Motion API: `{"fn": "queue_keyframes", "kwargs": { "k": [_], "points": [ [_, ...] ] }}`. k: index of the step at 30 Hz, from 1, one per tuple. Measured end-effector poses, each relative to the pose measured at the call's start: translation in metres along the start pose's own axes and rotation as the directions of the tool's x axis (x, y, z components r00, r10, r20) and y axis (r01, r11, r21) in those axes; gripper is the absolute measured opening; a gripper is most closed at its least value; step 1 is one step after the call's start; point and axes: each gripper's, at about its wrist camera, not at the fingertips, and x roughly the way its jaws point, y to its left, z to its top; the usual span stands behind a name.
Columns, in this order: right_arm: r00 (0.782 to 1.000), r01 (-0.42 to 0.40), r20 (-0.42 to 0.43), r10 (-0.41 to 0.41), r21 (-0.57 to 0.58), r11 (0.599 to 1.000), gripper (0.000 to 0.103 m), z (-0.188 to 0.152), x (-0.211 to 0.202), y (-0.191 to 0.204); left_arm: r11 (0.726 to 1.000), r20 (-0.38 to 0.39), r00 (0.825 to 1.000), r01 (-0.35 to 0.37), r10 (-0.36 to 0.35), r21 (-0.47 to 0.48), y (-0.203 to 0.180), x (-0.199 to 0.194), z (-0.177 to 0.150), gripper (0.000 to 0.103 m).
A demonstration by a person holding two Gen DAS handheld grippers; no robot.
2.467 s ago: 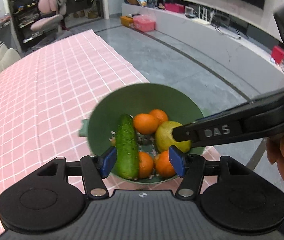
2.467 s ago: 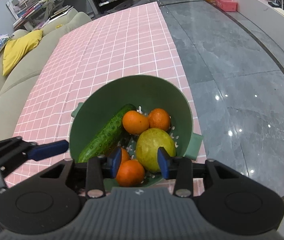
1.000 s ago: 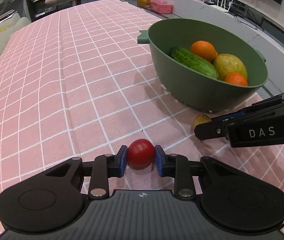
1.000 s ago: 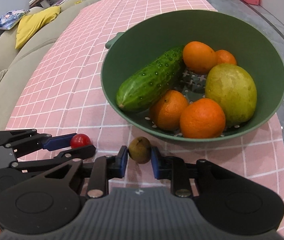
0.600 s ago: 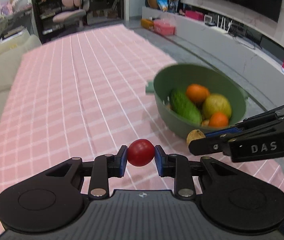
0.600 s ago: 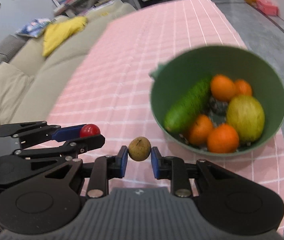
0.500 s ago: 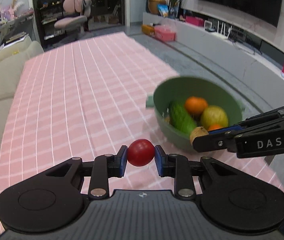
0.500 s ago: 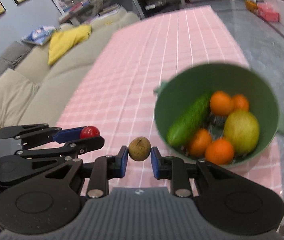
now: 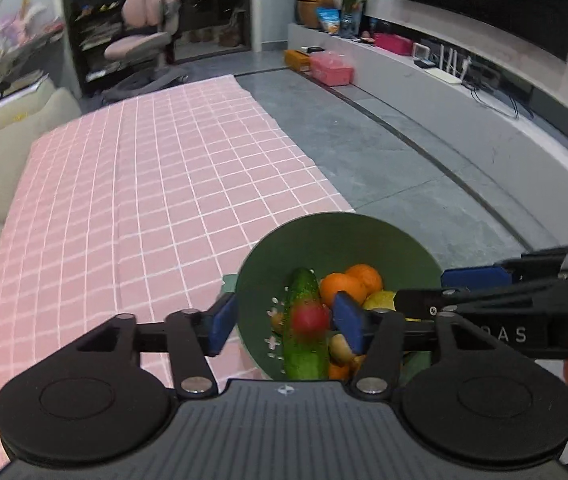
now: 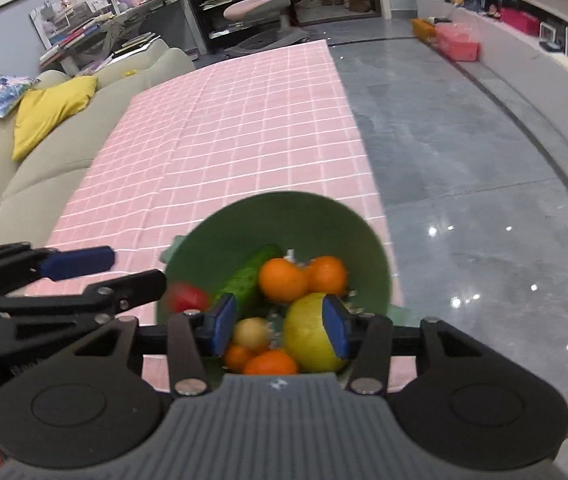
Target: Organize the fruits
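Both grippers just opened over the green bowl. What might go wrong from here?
The blurred tomato is at the green bowl's near-left rim, so it may bounce out onto the pink tablecloth. The bowl sits at the cloth's floor-side edge; a knock from the open right gripper or left gripper might tip it off.

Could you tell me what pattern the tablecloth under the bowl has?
The tablecloth is pink with a white grid, clearest in the right wrist view.

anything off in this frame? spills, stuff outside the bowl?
Nothing spilled. Both grippers, left and right, are open above the green bowl. The red tomato and small brown fruit are blurred over the bowl, apparently mid-drop. Cucumber, oranges and pear sit inside.
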Motion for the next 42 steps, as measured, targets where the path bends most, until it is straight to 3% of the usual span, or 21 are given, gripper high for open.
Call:
{"fn": "queue_keyframes", "kwargs": {
  "k": [4, 9, 18, 22, 26, 42],
  "points": [
    [1.0, -0.018, 0.003, 0.018, 0.003, 1.0, 0.045, 0.0, -0.005, -0.005, 0.999, -0.022, 1.0, 0.004, -0.005, -0.05, 0.006, -0.009, -0.008, 0.084],
    [1.0, -0.027, -0.002, 0.027, -0.023, 0.999, 0.046, -0.003, -0.013, 0.001, 0.996, -0.077, 0.996, -0.045, 0.04, -0.074, 0.005, -0.016, -0.017, 0.084],
    [1.0, -0.011, -0.006, 0.011, -0.066, 0.998, 0.055, -0.013, -0.036, 0.004, 0.987, -0.12, 0.99, -0.085, 0.069, -0.135, -0.004, -0.041, -0.023, 0.084],
    [1.0, 0.001, -0.01, -0.002, -0.094, 0.996, 0.055, -0.021, -0.052, 0.005, 0.98, -0.117, 0.986, -0.133, 0.116, -0.147, -0.012, -0.053, -0.026, 0.085],
    [1.0, 0.019, -0.007, -0.02, -0.123, 0.992, 0.069, -0.031, -0.067, 0.002, 0.977, -0.111, 0.984, -0.155, 0.139, -0.145, -0.019, -0.062, -0.029, 0.087],
    [0.999, 0.034, 0.016, -0.032, -0.127, 0.991, 0.069, -0.054, -0.089, 0.001, 0.961, -0.147, 0.968, -0.226, 0.204, -0.157, -0.045, -0.077, -0.045, 0.087]
  ]
}}
